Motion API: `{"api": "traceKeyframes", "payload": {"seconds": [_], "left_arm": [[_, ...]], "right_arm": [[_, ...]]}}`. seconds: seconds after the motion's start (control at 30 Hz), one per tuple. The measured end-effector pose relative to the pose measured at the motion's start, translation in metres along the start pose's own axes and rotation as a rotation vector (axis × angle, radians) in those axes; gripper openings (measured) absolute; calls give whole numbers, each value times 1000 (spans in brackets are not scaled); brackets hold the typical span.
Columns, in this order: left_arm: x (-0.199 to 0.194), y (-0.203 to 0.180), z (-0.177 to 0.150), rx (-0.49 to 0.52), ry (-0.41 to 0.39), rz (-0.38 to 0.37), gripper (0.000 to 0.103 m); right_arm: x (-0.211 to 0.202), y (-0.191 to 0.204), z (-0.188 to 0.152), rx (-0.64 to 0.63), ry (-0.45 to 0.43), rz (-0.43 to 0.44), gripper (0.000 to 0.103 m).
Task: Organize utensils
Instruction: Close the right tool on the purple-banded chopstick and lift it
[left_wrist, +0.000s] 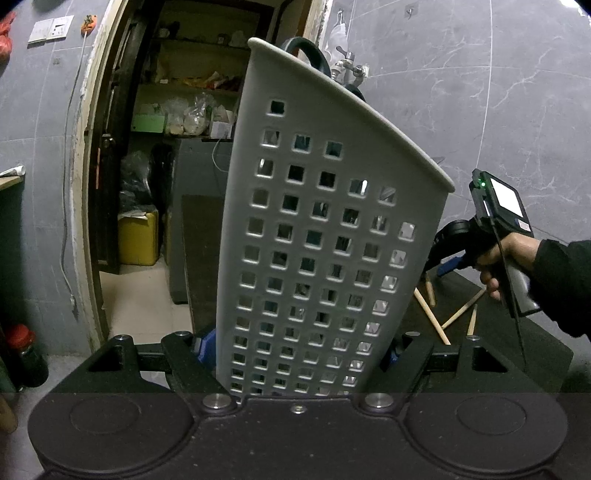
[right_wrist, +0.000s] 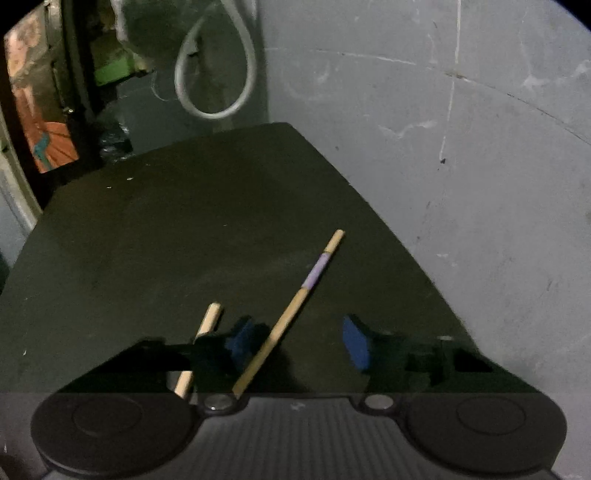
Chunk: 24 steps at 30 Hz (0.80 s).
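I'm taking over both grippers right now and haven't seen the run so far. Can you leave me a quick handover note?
Left gripper: shut on the grey perforated utensil holder, held tilted; dark handles already stick out of its top.
Right gripper: jaws part open over the dark table, pads not pressing on anything; the chopstick with a purple band lies between the jaws.
A second chopstick lies just left of it; the left wrist view shows more sticks on the table.
Done: holder in hand. Left: pick up each loose chopstick and drop it in.
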<state>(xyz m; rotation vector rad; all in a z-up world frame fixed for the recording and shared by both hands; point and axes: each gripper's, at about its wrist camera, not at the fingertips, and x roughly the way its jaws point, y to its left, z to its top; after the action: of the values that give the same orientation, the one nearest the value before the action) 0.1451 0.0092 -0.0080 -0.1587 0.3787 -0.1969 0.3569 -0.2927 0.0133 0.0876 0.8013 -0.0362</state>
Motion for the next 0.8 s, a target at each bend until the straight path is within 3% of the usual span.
{"api": "traceKeyframes", "payload": {"seconds": [0.07, 0.17, 0.3, 0.57, 0.7, 0.8], "left_arm": [[1, 0, 0, 0, 1, 1, 79], [1, 0, 0, 2, 1, 2, 79], [2, -1, 0, 5, 3, 6, 79], [2, -3, 0, 3, 3, 11, 79], [2, -5, 0, 9, 2, 18, 79], [3, -9, 0, 25, 13, 31, 79]], "right_arm": [[0, -3, 1, 4, 5, -8, 17], [-1, -6, 4, -9, 21, 13, 8], [-10, -16, 4, -10, 13, 85, 7], [-54, -16, -5, -180, -150, 181, 7], [-52, -16, -8, -186, -198, 260, 7], [-43, -15, -5, -164, -254, 372, 7]]}}
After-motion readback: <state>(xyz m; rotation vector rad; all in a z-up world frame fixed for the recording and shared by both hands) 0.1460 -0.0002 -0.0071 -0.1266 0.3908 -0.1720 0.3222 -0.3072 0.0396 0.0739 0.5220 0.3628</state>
